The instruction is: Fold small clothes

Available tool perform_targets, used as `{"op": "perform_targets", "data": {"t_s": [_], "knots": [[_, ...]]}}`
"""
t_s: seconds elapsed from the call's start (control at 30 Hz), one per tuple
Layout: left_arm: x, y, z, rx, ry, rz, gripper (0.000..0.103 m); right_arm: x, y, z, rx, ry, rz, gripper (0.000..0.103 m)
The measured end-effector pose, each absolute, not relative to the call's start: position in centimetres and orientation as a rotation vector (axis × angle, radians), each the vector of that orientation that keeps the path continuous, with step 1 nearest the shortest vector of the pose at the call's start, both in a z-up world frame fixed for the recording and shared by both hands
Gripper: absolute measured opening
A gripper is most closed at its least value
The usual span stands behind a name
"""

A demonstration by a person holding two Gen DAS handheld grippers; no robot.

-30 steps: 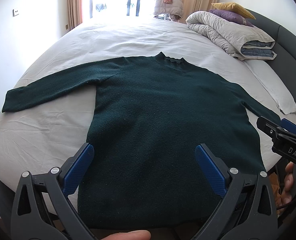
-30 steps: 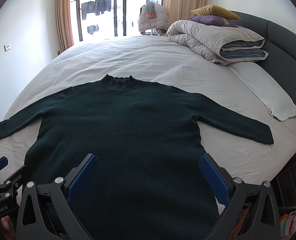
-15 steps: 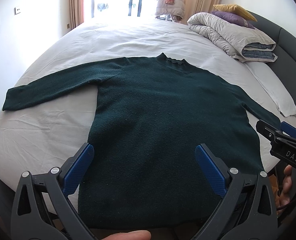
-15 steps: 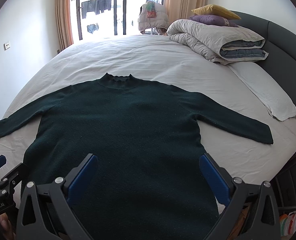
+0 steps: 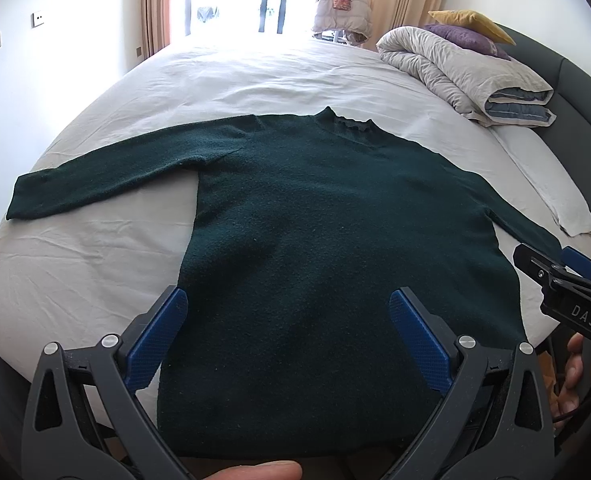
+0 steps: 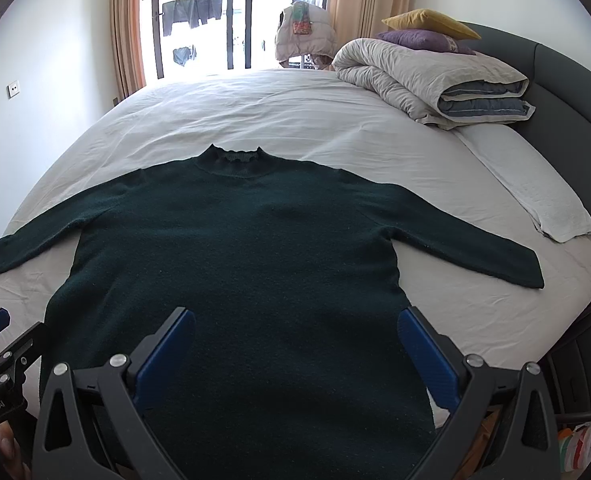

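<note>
A dark green sweater (image 6: 231, 264) lies flat and face up on the bed (image 6: 295, 116), collar toward 12 o'clock, both sleeves stretched out toward 9 and 3 o'clock, the hem at the near edge of the mattress at 6 o'clock. The fold has not begun: nothing is turned over, so this looks like the approach before the first grasp. The left claw (image 5: 287, 336) hangs above the lower body of the sweater with its blue pads spread wide and nothing between them; the right claw (image 6: 295, 354) is likewise spread and empty, over the hem region. In the left wrist view the right claw also shows at 3 o'clock, near the right sleeve's cuff, though whether it touches the knit is hard to tell at the picture's distorted edge. The next move probably calls for each claw to go outward to a sleeve (image 5: 107, 180) or shoulder, pinch only the top layer's edge, and carry it inward across the body without dragging the sweater off the bed. A rolled duvet (image 6: 427, 80) sits well apart at 1 o'clock.
</note>
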State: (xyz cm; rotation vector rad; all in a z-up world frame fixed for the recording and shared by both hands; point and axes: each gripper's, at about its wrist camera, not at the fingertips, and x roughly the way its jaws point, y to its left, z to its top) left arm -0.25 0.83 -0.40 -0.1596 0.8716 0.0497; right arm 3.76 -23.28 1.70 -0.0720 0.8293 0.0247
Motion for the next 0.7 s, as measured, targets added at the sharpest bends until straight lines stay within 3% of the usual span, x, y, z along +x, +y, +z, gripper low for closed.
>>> {"op": "perform_targets", "data": {"t_s": [0.7], "knots": [[-0.32, 0.94, -0.41, -0.167, 0.876, 0.05, 0.103, 3.68, -23.28, 1.56, -0.071, 0.831, 0.025, 0.103]]}}
